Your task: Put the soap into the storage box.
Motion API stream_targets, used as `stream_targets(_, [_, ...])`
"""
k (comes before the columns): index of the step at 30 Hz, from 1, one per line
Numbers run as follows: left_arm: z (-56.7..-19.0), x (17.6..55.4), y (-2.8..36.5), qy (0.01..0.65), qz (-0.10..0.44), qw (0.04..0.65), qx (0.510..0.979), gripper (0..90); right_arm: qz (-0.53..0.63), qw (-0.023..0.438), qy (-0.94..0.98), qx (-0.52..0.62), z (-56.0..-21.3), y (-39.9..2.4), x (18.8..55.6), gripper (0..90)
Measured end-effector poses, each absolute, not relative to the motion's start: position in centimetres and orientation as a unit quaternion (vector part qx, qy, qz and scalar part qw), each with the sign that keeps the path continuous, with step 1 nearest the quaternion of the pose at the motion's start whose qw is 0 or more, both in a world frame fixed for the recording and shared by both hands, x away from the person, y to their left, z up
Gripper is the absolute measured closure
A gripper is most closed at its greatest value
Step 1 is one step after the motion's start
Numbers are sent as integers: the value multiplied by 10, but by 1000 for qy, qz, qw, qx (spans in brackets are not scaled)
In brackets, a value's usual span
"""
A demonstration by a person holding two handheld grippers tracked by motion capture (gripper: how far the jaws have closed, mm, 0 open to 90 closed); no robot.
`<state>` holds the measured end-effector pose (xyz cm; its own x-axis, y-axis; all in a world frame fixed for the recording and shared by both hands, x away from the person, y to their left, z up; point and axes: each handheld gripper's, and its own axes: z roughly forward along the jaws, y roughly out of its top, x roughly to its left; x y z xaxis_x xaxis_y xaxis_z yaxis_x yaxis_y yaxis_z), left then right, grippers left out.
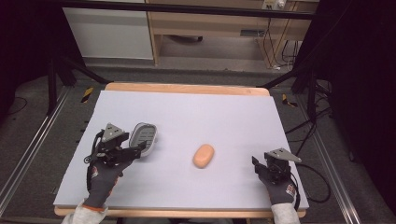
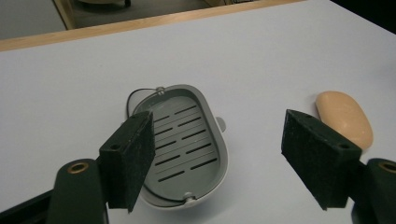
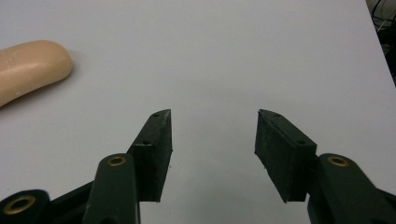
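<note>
Left tongs open above soap dish, soap beside

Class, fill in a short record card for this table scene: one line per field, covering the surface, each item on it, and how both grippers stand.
Surface: pale grey table top with a wooden edge
Soap dish: grey, slotted, empty, lying flat
Soap bar: peach, oval, on the table, apart from the dish
Left gripper: jaws open, hovering beside the dish, nothing gripped
Right gripper: jaws open over bare table, soap off to one side
Soap in dish: not yet
</note>
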<state>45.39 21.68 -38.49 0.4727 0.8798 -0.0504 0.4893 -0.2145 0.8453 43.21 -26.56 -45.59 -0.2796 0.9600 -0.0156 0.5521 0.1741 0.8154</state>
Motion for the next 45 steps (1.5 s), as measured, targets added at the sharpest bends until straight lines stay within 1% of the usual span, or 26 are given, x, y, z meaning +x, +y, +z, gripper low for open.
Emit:
stream_targets(9, [-385,460,192,444,220,414,764,258,357,282,717,528,-456,-265,433,456])
stream_targets(16, [-385,465,179,437,218,410,770,262,356,280,718,528,-456,-263,433,456])
stream_targets(30, [-388,476,140,416,212,399,789,268,354,279,722,525,-456,-260,434,447])
stream_targets(45, [-396,481,113,403,203,389,803,270,350,276,729,520,-457,-259,435,452])
